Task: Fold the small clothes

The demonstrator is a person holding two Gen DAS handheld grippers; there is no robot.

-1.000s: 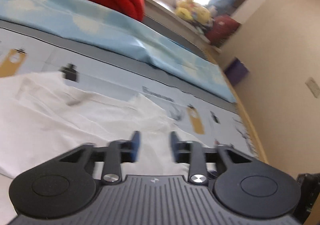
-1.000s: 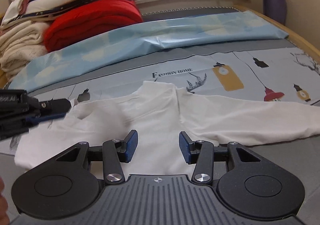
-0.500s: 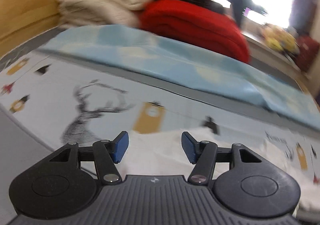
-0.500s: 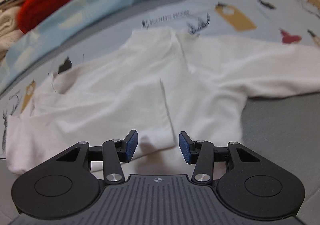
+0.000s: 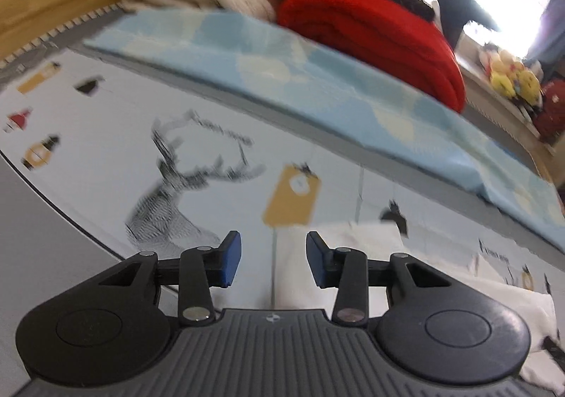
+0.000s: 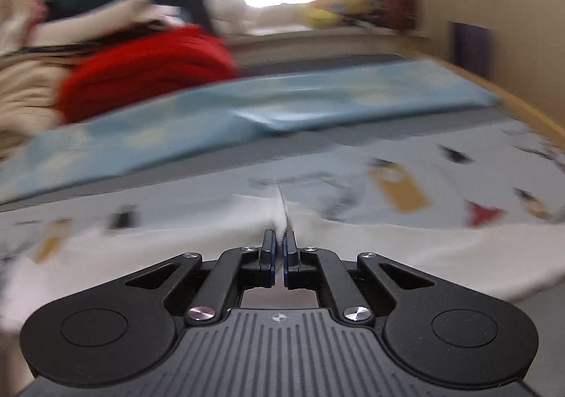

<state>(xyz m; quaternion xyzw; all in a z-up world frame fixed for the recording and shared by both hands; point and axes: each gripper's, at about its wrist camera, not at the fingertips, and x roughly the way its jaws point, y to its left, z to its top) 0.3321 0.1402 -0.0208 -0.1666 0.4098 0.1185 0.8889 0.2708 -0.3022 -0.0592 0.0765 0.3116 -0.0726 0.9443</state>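
Between the right gripper [image 6: 279, 253] jaws we pinch white garment [image 6: 212, 248]; thin fold may slip; left gripper [image 5: 273, 261], closing, holds nothing.

The right gripper [image 6: 279, 257] was closed, its blue-padded jaws pinching a raised ridge of the white garment [image 6: 197, 241]. The garment lay spread across the printed bedsheet [image 6: 459, 164]. Beyond it lay a light-blue folded cover [image 6: 247, 111] and a red blanket [image 6: 148, 72], both blurred.
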